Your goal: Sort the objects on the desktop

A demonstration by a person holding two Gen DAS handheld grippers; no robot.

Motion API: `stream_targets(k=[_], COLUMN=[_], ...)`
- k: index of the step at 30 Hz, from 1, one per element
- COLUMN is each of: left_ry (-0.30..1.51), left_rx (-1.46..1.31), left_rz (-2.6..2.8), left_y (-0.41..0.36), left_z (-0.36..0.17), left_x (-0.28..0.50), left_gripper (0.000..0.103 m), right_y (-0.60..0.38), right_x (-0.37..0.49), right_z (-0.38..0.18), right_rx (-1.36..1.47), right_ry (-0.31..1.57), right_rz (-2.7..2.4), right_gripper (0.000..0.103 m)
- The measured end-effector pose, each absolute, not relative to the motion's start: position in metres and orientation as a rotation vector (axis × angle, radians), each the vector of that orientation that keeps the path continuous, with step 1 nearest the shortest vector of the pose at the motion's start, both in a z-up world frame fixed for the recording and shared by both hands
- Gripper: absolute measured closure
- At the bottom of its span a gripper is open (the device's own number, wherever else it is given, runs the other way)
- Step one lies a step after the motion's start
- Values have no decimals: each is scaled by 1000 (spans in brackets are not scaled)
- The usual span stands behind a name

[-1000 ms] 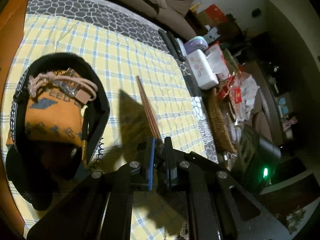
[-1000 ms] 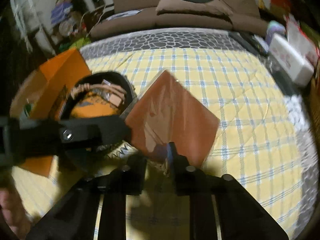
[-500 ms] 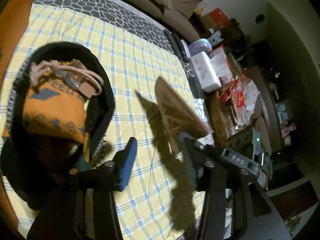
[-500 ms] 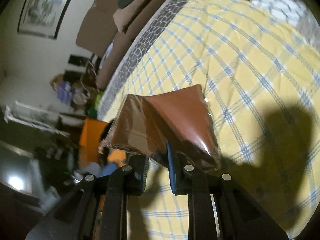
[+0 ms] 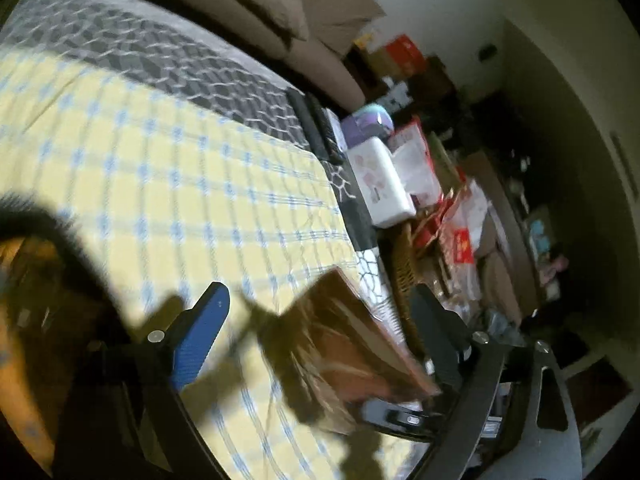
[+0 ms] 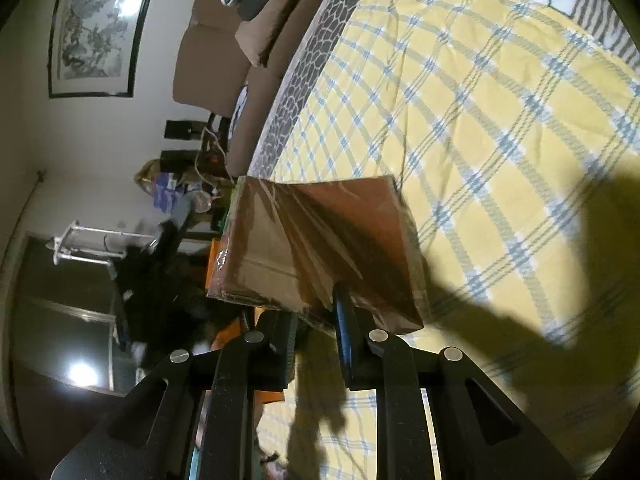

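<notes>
A brown plastic-wrapped packet (image 6: 320,248) is being pinched by the right gripper (image 6: 316,316) above the checked surface (image 6: 500,140) — not yet placed; the left gripper (image 5: 320,320), jaws just opened, is spread wide, holding nothing.

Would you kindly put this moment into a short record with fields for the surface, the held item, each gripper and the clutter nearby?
surface: yellow checked cloth with a grey patterned border
held item: brown plastic-wrapped packet, lifted clear of the cloth
right gripper: shut on the packet's near edge
left gripper: open, jaws have just been opening, the packet in the gap but not pressed
nearby: white box and a wicker basket beside the cloth
</notes>
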State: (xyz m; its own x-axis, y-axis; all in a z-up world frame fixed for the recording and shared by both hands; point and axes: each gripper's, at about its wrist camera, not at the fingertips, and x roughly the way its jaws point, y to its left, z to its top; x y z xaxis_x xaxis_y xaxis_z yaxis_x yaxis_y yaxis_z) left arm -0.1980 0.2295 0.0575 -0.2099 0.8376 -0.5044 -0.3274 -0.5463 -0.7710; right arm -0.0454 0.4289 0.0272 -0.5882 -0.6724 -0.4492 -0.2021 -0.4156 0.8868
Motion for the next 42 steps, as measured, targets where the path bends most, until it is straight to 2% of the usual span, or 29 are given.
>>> stream_targets(k=[8,12,15,20,26,28,31,33,42], left_ry=[-417,-437,-412,-669,-804,-812,-796,-815,-797], left_rx=[-1228,-1367,-1357,-1418,-1528,-1580,-1594,-1616,-1552], left_rz=[1721,1634,1679,1732,1662,1633,1615,1597,1664], left_y=[313,340,335,288,264,269,276,278,258], left_z=[47,17,12,12,5,-1,-3,-7,18], left_x=[-204,-195,-179,-160,-138,-135,-134,-134,-127], left_gripper=[12,13,15,14,17,28,65,83,96], right_y=[457,469,471,468,465,461,458,457,441], right_x=[-40,-37,-36,-35,-35,-35,-37,-40,-42], right_z=[26,22,19,19,24,25,26,27,40], right_rx=[1220,1250,1266,1272,1241,1239,1250,1266,1308], right_ry=[-1449,-1434,-1426,-1419,-1448,-1447,-1436,-1416,-1301], right_rz=[-2140,-2225,-2246,-2255,-2232,-2225,-2222,-2231,-2294], right_gripper=[86,86,86,86,86,86,86,86,86])
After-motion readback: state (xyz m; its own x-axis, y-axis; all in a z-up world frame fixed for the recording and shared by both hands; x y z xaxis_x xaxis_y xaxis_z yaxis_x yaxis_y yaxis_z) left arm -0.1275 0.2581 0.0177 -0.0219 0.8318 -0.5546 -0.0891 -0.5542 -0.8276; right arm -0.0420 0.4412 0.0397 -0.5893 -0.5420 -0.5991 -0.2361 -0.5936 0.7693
